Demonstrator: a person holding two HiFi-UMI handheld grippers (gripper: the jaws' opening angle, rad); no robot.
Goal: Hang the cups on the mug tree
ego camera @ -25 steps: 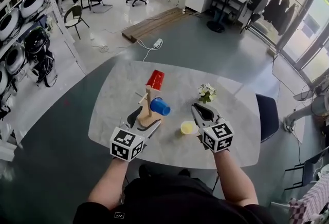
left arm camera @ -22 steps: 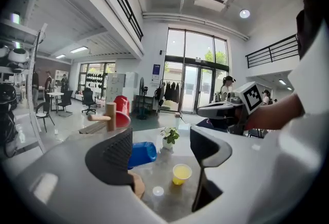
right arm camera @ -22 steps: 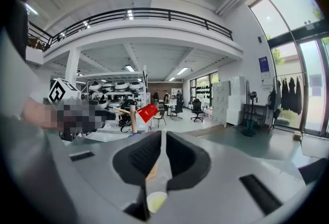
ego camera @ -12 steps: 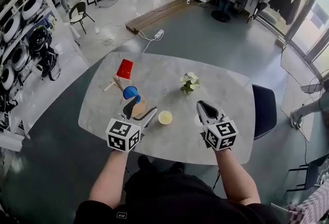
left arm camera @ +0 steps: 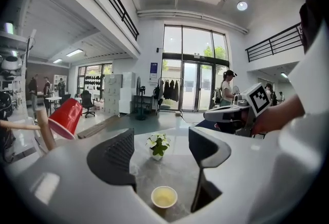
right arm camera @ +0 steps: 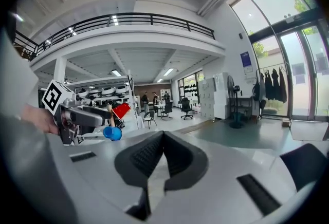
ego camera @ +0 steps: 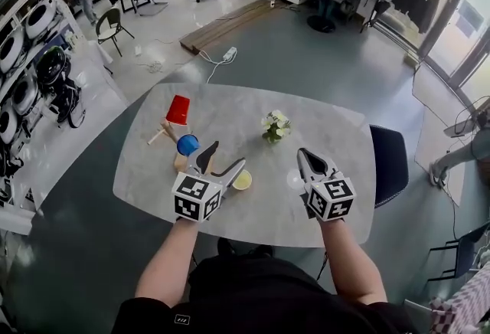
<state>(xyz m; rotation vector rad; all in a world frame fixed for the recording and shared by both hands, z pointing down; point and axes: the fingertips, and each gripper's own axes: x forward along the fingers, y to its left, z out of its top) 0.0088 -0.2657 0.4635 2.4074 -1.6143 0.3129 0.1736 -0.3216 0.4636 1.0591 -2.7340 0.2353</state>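
The wooden mug tree (ego camera: 178, 158) stands at the table's left, with a red cup (ego camera: 178, 109) and a blue cup (ego camera: 187, 145) hanging on its pegs. A small yellow cup (ego camera: 243, 180) sits upright on the marble table (ego camera: 337, 126). My left gripper (ego camera: 220, 164) is open just left of it. In the left gripper view the yellow cup (left arm camera: 164, 197) lies low between the spread jaws, untouched, and the red cup (left arm camera: 65, 118) shows at left. My right gripper (ego camera: 308, 162) hovers to the cup's right, shut and empty; its jaws (right arm camera: 163, 138) meet in the right gripper view.
A small pot of white flowers (ego camera: 274, 126) stands mid-table behind the yellow cup. A dark chair (ego camera: 387, 164) sits at the table's right edge. Office chairs, racks and people are far off across the floor.
My left gripper has slid right from the mug tree's base to the yellow cup. The right gripper has drawn away from that cup to the right and its jaws have closed.
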